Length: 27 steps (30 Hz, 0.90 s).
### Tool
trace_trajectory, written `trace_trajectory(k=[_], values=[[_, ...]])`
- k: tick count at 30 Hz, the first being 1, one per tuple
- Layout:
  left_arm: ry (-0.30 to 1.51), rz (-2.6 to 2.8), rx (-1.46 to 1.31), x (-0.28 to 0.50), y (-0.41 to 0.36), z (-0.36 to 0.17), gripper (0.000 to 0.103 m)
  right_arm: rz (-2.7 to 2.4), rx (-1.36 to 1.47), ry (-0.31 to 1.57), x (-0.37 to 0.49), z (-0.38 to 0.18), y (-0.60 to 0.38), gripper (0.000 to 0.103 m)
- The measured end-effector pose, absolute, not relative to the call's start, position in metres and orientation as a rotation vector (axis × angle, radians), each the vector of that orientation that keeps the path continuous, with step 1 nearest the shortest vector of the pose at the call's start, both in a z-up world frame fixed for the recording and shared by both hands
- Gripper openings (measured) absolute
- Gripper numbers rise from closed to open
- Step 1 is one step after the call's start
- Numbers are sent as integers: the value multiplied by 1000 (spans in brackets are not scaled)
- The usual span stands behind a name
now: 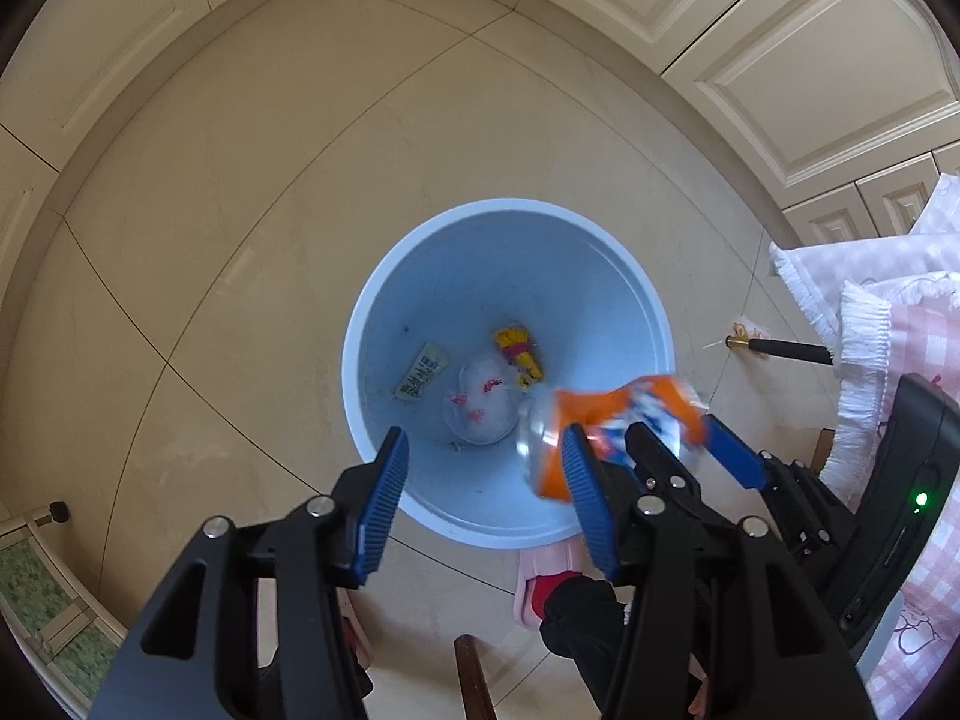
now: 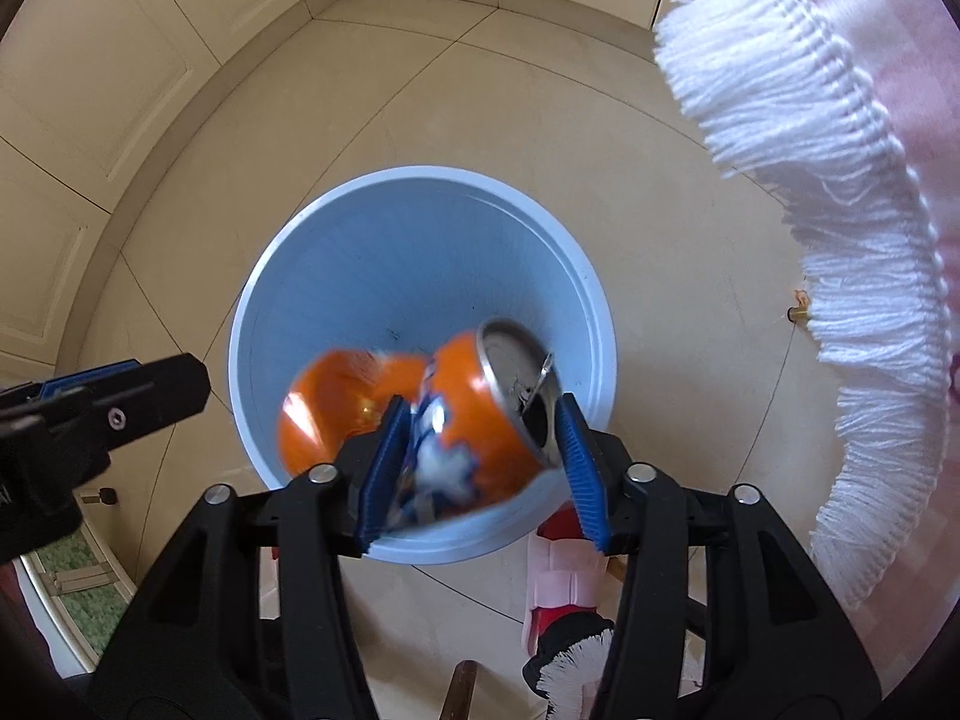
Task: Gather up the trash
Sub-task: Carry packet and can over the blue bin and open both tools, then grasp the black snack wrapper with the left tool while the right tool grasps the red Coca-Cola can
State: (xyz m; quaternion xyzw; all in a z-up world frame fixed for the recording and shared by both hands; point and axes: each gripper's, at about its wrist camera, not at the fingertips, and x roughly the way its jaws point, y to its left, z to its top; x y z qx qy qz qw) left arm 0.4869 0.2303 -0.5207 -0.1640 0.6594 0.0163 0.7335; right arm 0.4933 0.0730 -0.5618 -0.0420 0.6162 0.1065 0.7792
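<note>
Trash already lies in the blue bin (image 1: 624, 276) below both jaws: a wrapper (image 1: 422, 370), a crumpled white wad (image 1: 480, 402) and a yellow packet (image 1: 519, 351). The right gripper (image 2: 480, 456), jaws part-open, is letting the blurred, crushed orange can (image 2: 474, 414) slip, while the left gripper (image 1: 486, 495) stands open and empty; any trash left elsewhere is out of view.

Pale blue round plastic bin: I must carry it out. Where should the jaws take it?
Take the pale blue round plastic bin by its thin rim, from straight above, one jaw inside, one outside: it stands upright and open, and its body looks too wide.

A white-fringed pink cloth (image 2: 798, 138) hangs over beige floor tiles (image 1: 252, 228) near cream cabinet doors (image 1: 798, 66)
</note>
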Motion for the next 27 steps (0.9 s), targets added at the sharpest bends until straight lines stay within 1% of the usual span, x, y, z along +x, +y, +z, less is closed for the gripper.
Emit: trace_trajectory(k=[10, 15, 18, 21, 24, 27], values=[[1451, 19, -322, 487, 225, -514, 52, 228, -107, 1295, 489, -545, 72, 54], [1387, 46, -284, 474, 236, -490, 52, 246, -182, 1213, 467, -501, 77, 54], [1320, 48, -351, 451, 246, -463, 52, 260, -223, 1142, 447, -459, 76, 54], [1241, 54, -389, 427, 252, -423, 52, 263, -222, 1066, 423, -406, 68, 54], [1142, 55, -412, 399, 253, -371, 52, 259, -206, 976, 398, -347, 58, 54], [1010, 20, -399, 367, 243, -300, 52, 263, -159, 864, 368, -282, 41, 57]])
